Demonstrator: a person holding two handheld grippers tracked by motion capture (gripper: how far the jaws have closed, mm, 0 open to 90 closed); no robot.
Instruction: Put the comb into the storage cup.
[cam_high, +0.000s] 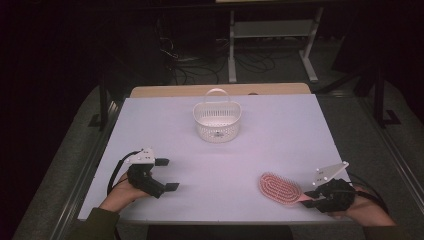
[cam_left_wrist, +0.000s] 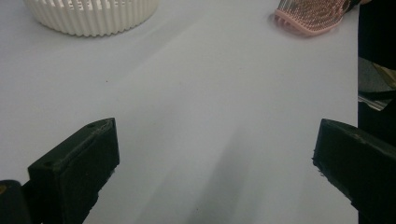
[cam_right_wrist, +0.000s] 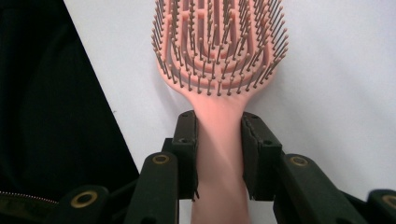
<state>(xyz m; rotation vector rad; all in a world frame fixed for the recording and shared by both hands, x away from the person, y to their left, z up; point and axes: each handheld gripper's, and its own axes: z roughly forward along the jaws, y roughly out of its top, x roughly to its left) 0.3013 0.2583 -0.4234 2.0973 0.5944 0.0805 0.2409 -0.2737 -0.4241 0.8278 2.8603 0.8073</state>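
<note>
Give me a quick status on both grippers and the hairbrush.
Right gripper shut on pink hairbrush handle, brush on table. Left gripper open, nothing between its jaws. White basket far side, path clear.

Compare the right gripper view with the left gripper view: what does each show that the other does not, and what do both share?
Right gripper view: the right tongs shut on the pink hairbrush by its handle, bristles facing the camera. Left gripper view: the white basket at the far side of the table, and the left tongs open with bare tabletop between their jaws. Both share the hairbrush and the white table.
</note>
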